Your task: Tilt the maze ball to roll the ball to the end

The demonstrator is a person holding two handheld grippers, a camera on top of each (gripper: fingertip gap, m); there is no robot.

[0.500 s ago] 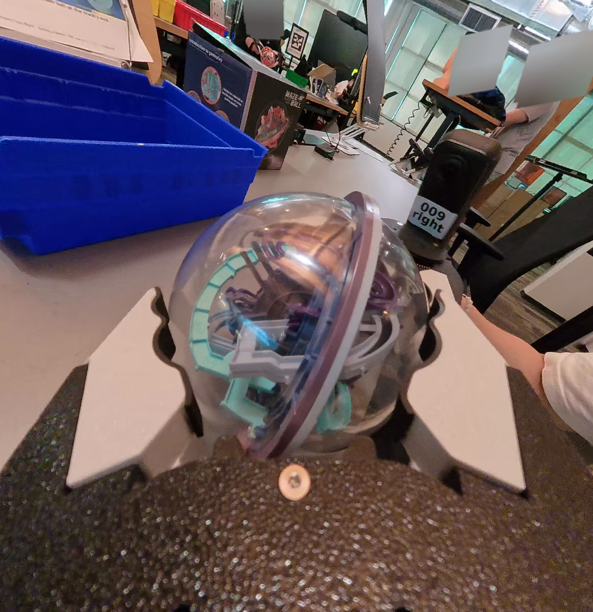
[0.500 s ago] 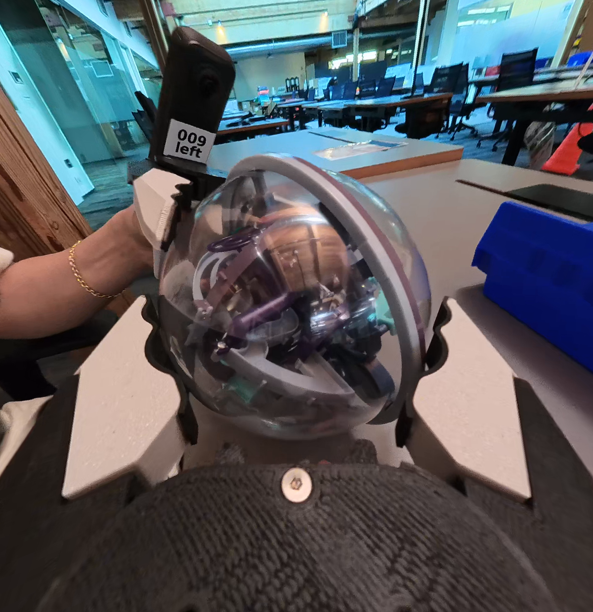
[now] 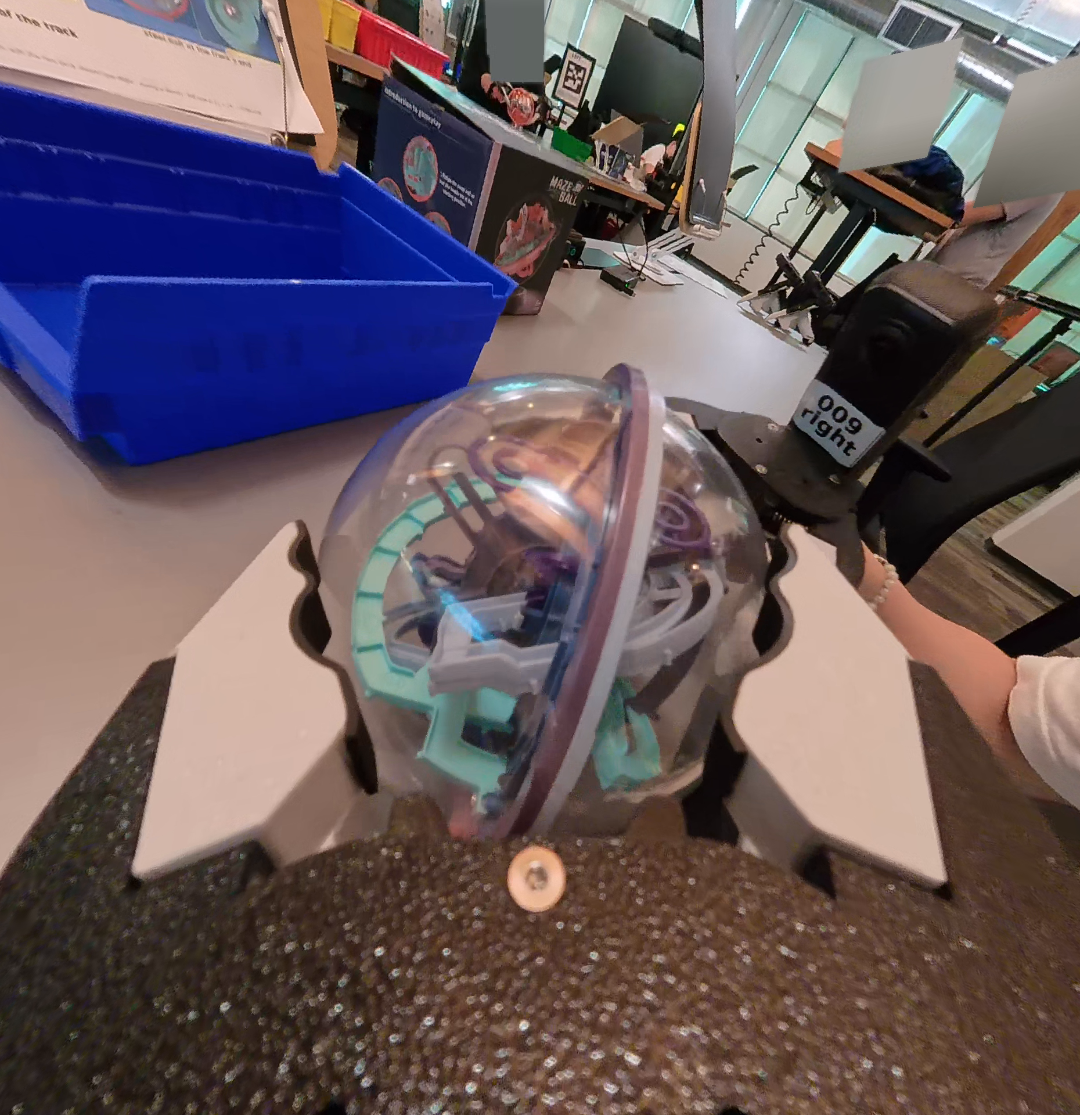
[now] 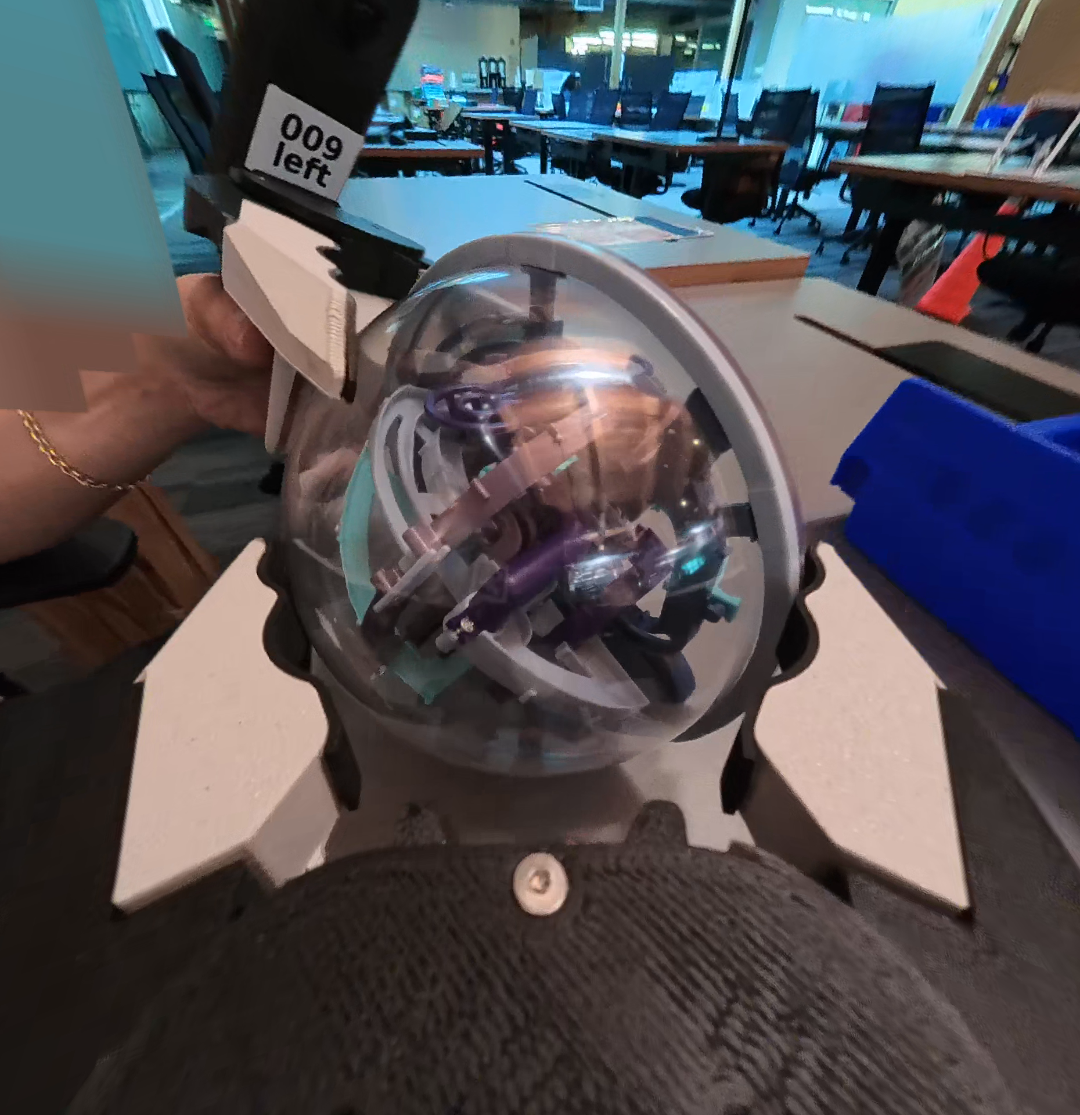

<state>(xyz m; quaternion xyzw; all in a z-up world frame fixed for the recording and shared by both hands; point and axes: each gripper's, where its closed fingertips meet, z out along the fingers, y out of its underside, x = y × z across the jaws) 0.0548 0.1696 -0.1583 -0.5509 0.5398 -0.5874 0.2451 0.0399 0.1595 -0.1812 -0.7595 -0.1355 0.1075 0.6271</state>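
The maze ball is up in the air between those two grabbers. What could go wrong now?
1. The maze ball is smooth and round, gripped only at its sides by the left gripper and right gripper; it might slip and drop onto the table.
2. Tilting too fast could knock the tiny ball off its track.

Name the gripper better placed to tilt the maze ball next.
Neither alone: left gripper and right gripper both clamp the maze ball from opposite sides, so they should tilt it together.
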